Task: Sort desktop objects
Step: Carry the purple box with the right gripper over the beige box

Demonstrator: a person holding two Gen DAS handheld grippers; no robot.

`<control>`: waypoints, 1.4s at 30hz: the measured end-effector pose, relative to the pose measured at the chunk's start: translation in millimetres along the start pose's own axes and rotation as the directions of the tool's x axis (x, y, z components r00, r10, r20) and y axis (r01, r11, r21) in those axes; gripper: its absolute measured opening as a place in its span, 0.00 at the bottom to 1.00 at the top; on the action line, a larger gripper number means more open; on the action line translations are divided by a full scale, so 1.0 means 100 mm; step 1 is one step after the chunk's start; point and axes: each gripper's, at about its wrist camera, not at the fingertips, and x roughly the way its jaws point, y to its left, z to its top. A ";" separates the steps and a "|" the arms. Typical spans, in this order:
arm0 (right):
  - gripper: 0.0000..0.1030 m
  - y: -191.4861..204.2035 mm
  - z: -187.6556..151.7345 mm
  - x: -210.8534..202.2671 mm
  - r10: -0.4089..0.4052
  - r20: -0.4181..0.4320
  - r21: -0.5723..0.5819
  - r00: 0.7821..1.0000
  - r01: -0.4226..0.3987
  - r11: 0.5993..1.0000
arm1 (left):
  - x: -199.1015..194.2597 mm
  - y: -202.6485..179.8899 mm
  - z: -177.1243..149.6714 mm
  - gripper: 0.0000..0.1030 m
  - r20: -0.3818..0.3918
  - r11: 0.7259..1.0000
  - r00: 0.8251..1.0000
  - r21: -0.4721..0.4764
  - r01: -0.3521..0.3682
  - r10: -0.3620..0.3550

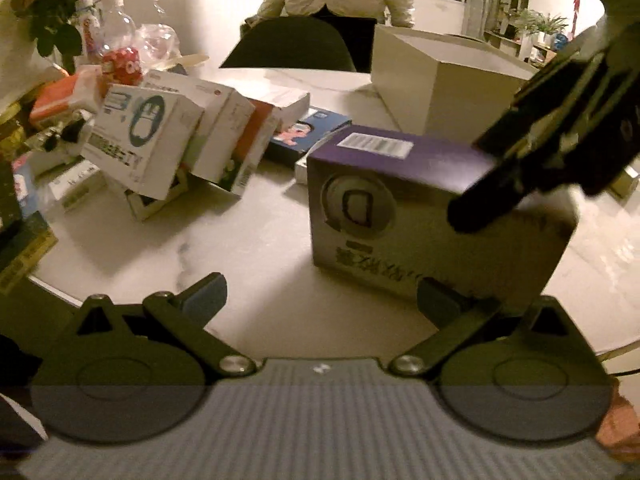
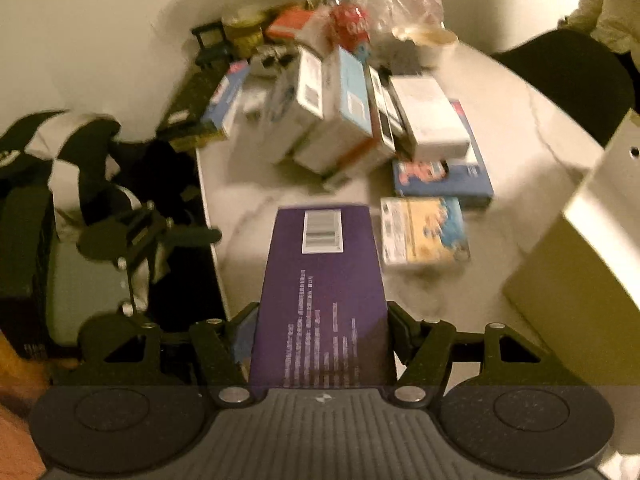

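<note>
Purple box [image 2: 320, 300], white barcode label [image 2: 323, 231]; surface [image 1: 248, 248] white marbled; blue book [image 2: 442, 180]; red can [image 1: 122, 65].

We can read very little here. The purple box [image 2: 320, 300] near the centre of the right wrist view bears a white barcode sticker [image 2: 322, 231] on its top and columns of small white print below it, too fine for us to read. In the left wrist view its front shows large characters we cannot make out. At upper left, the white box [image 1: 144, 140] carries blurred blue print.
</note>
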 end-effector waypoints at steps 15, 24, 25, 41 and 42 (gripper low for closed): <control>0.71 0.10 0.08 0.32 -0.057 -0.050 -0.054 0.997 0.054 0.997 | 0.13 0.00 0.01 1.00 -0.028 0.999 0.999 -0.026 0.027 -0.027; 0.66 -0.08 0.06 0.35 -0.052 -0.009 0.053 0.999 0.052 0.997 | 0.25 0.01 0.03 1.00 -0.037 0.997 0.996 -0.022 0.077 -0.078; 0.66 -0.10 0.06 0.34 -0.052 -0.007 0.064 0.999 0.053 0.997 | 0.26 0.01 0.03 1.00 -0.037 0.996 0.996 -0.021 0.082 -0.083; 0.66 -0.47 0.18 -0.40 -0.054 0.098 0.240 0.994 0.029 0.970 | 0.30 0.05 0.02 1.00 -0.048 0.995 0.994 -0.036 0.092 -0.094; 0.66 -0.53 0.20 -0.47 -0.048 0.109 0.265 0.993 0.018 0.964 | 0.30 0.06 0.02 1.00 -0.047 0.995 0.994 -0.038 0.093 -0.094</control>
